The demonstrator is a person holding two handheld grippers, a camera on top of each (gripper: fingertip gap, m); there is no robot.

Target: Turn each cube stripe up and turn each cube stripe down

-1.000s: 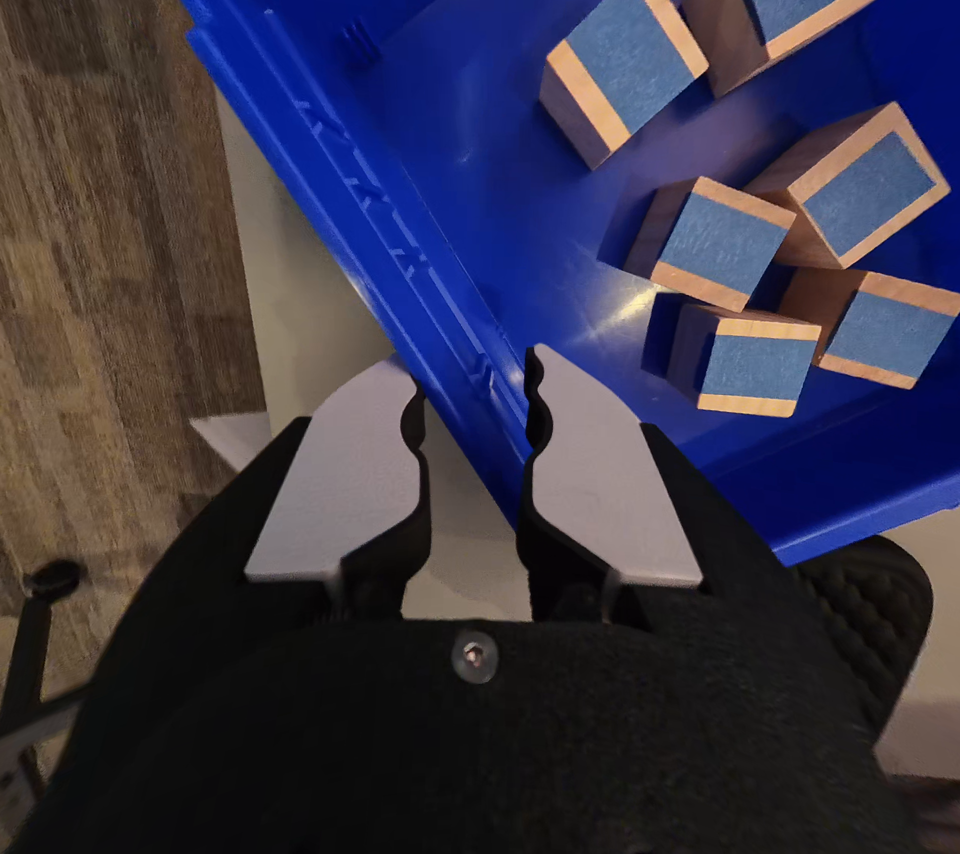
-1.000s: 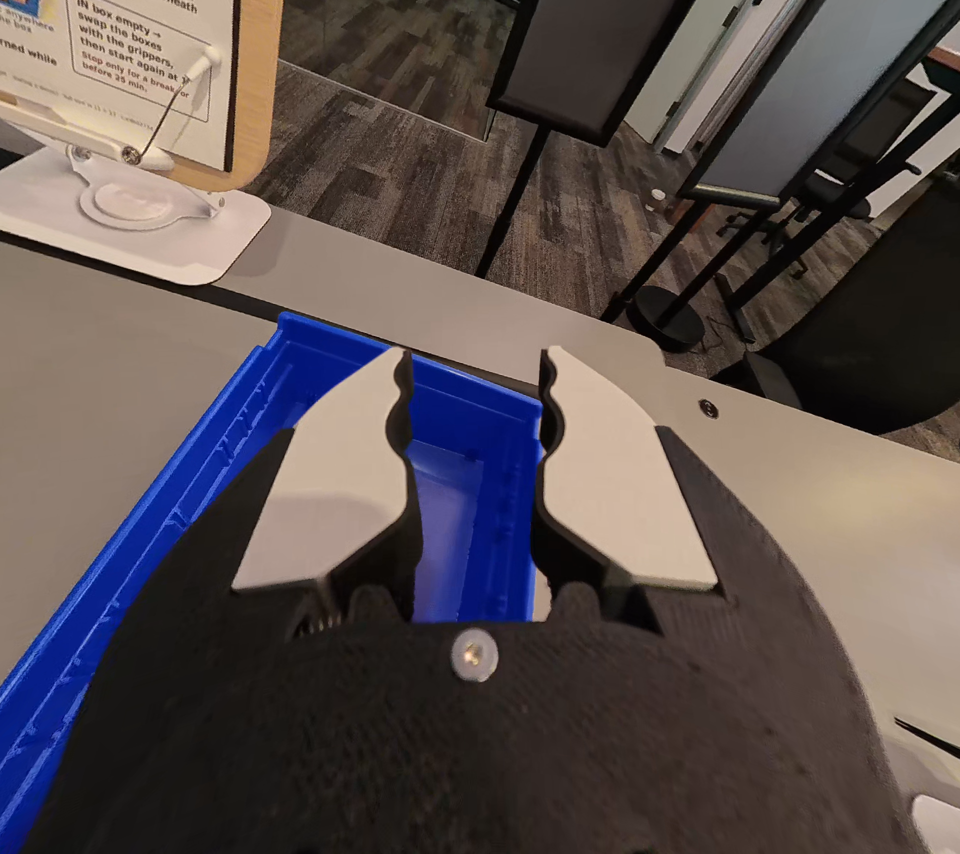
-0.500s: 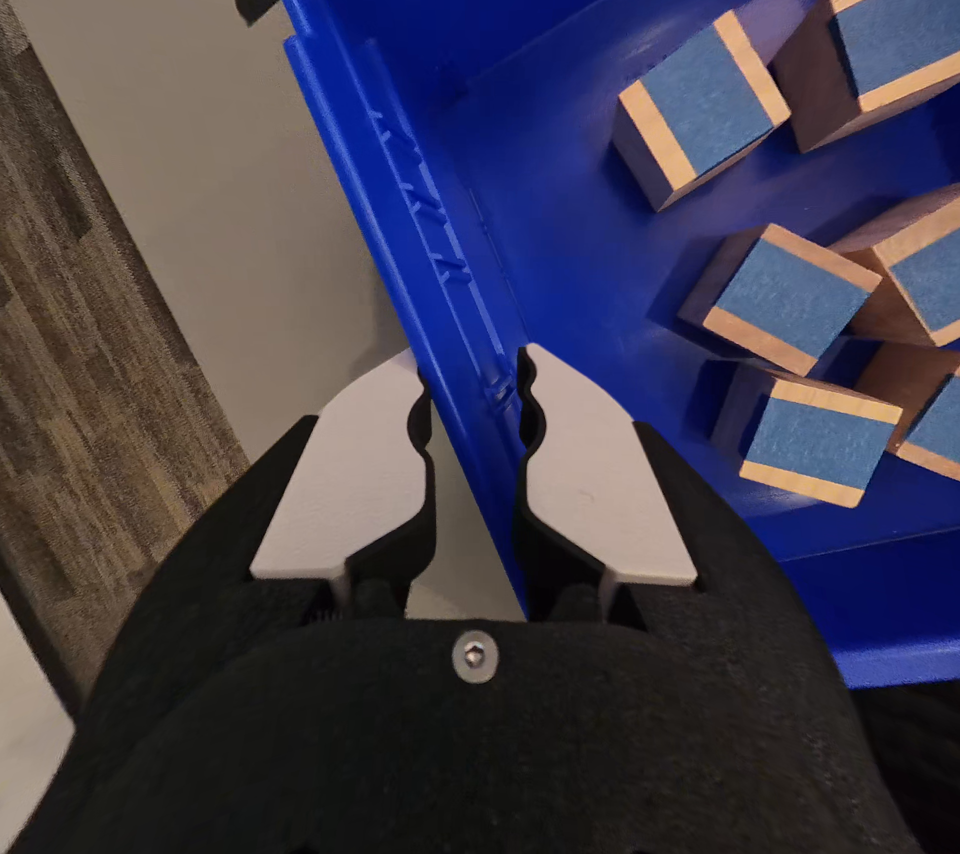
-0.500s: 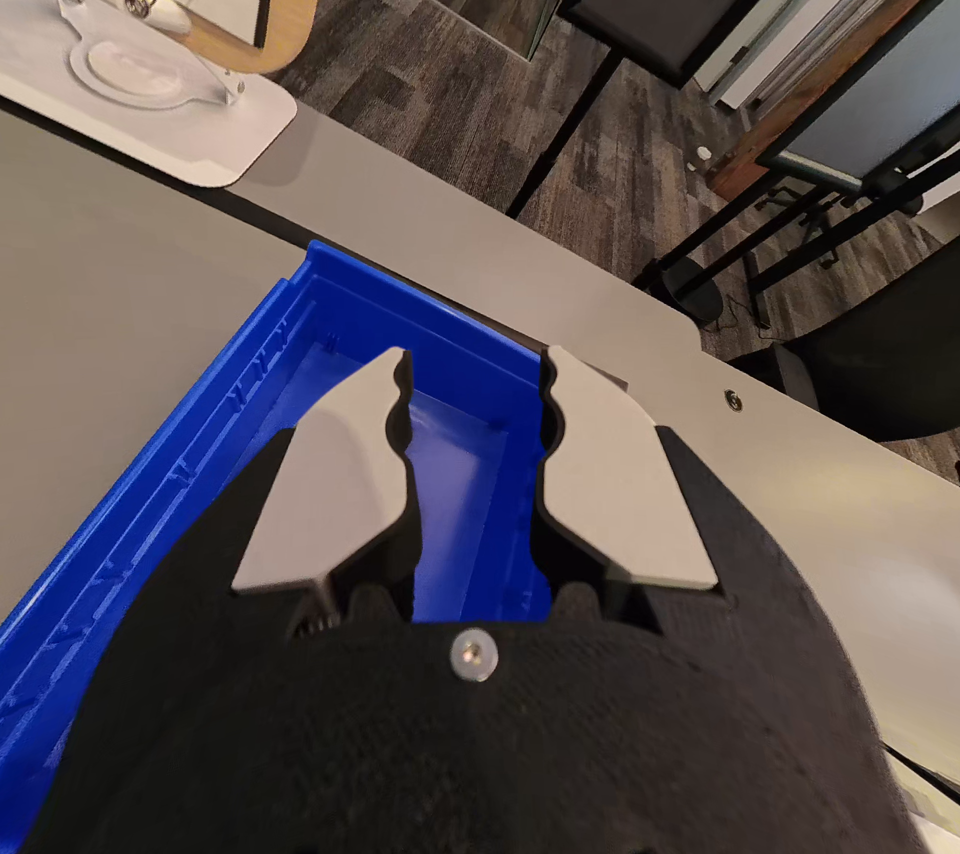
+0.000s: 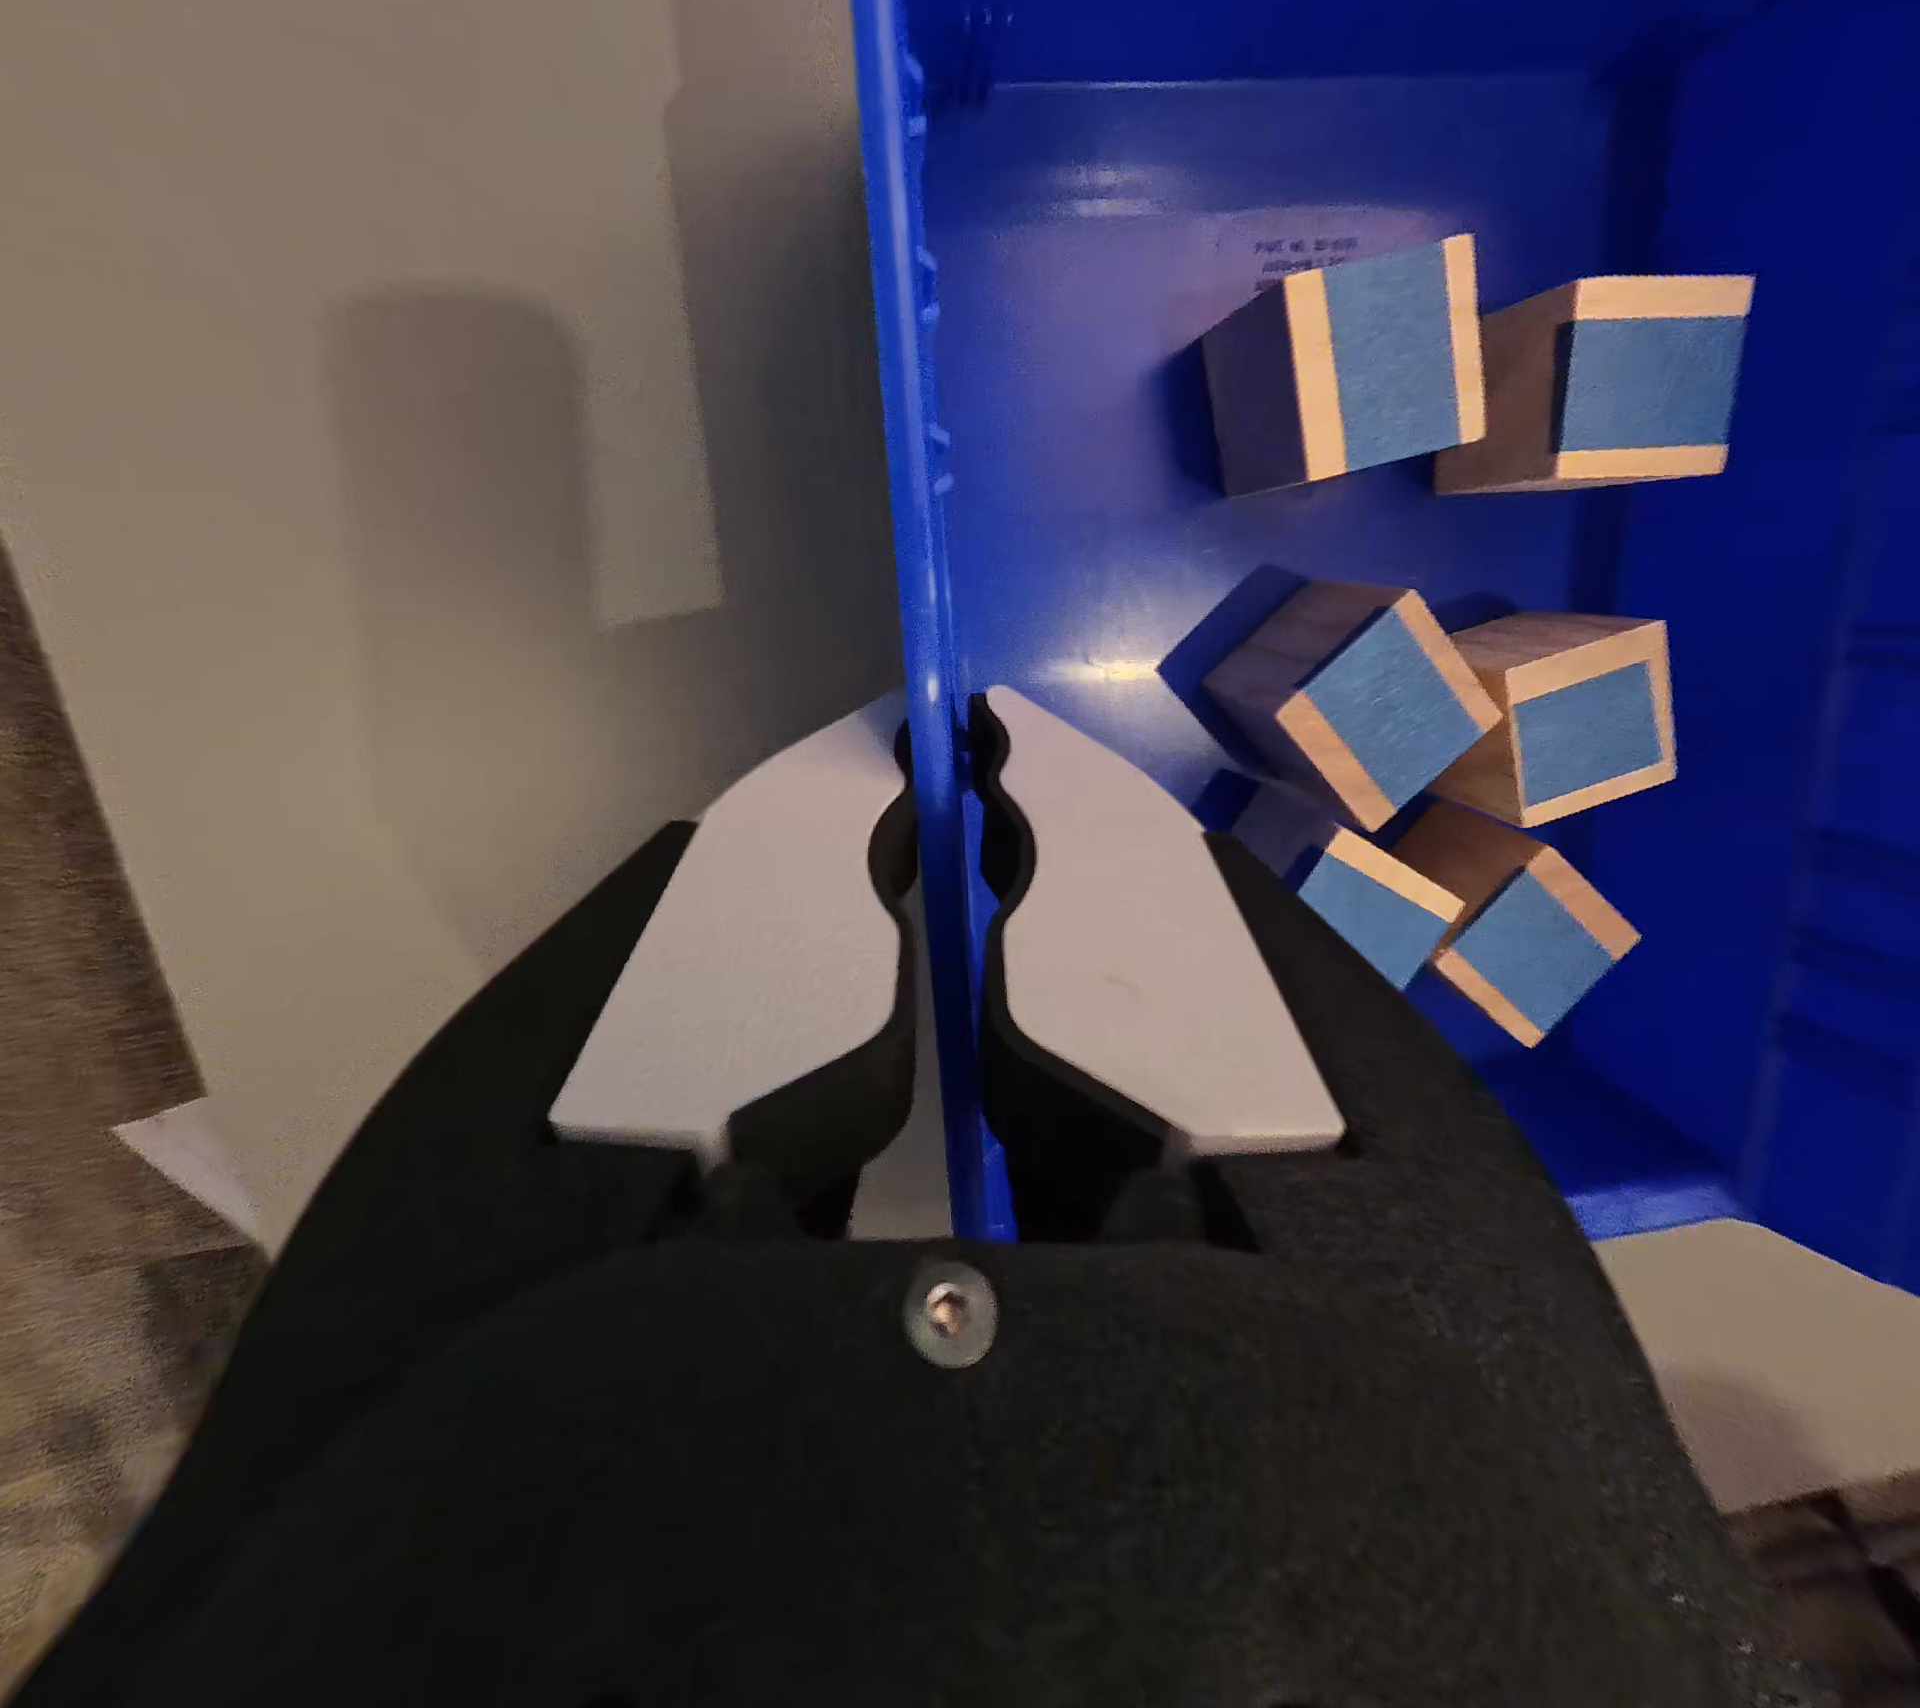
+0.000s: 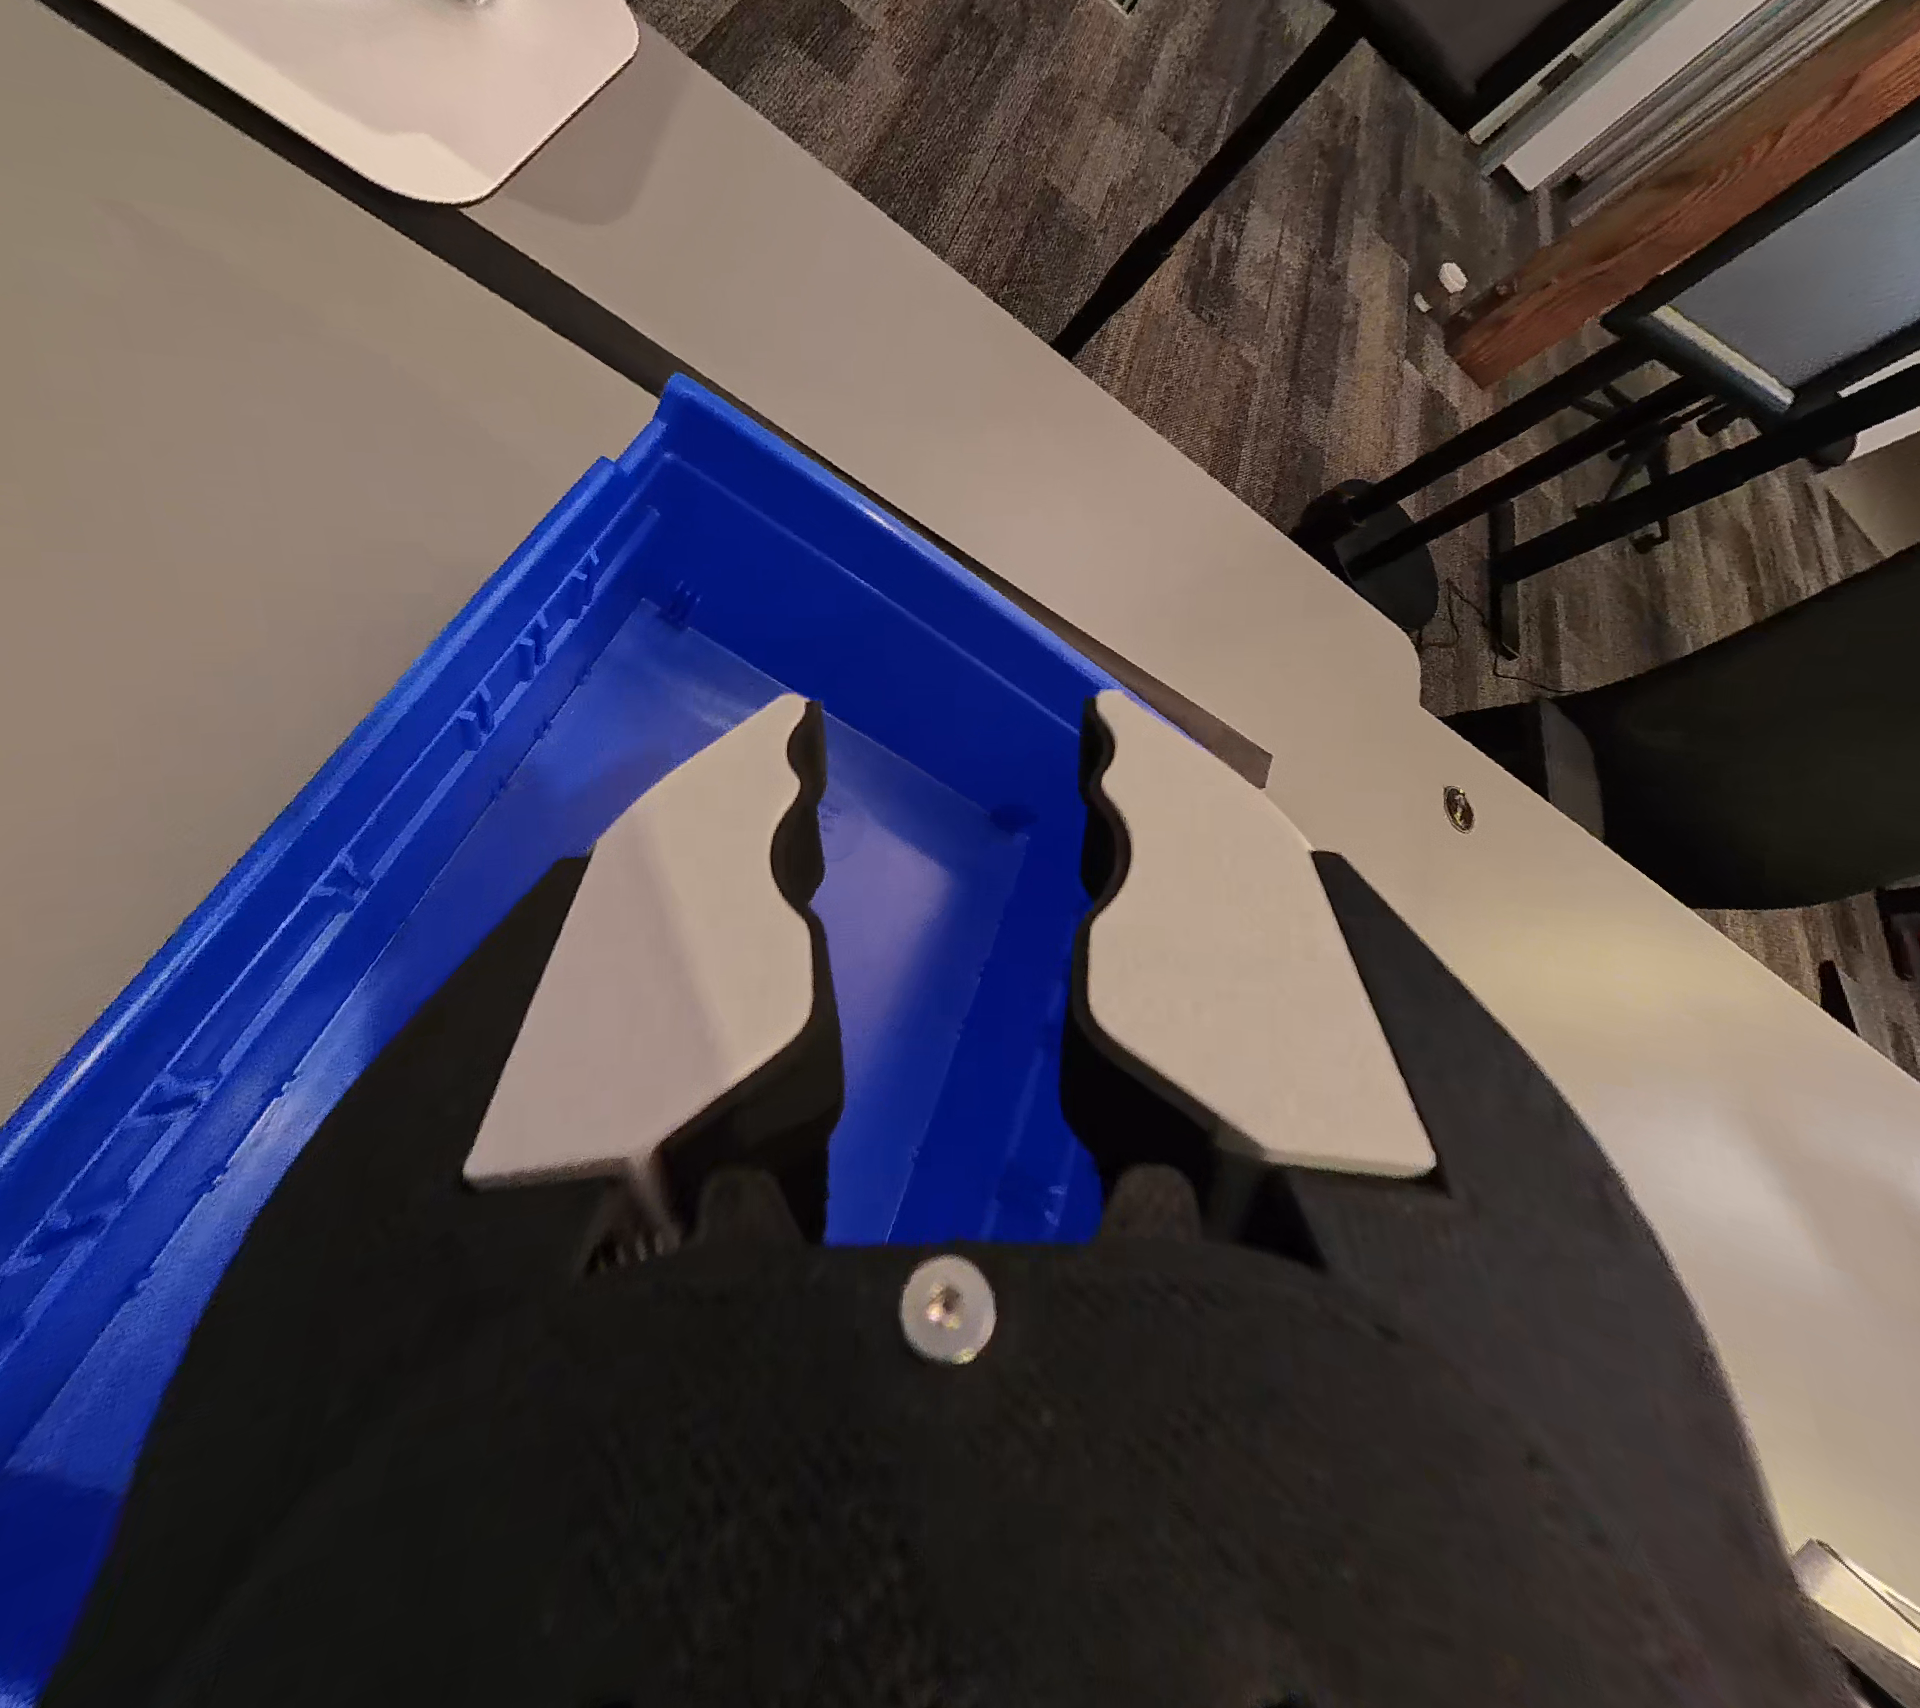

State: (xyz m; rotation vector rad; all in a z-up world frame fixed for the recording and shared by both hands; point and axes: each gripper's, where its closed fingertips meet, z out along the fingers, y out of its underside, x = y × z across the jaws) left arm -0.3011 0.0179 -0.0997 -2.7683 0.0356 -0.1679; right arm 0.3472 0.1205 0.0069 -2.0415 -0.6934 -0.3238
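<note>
Wooden cubes (image 5: 1455, 619), glossy plastic bin (image 5: 1039, 411).

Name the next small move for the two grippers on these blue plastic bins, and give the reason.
Probably set the blue plastic bin of cubes down on the grey table and let go. The left gripper is shut on its side wall, and six taped wooden cubes lie stripe up inside. The right gripper hangs open over the empty blue bin, ready.

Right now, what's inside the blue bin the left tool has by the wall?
Six wooden cubes lie on the blue bin floor, every one showing a blue stripe. The left tool hides the near corner, and the cubes' undersides can't be seen.
</note>
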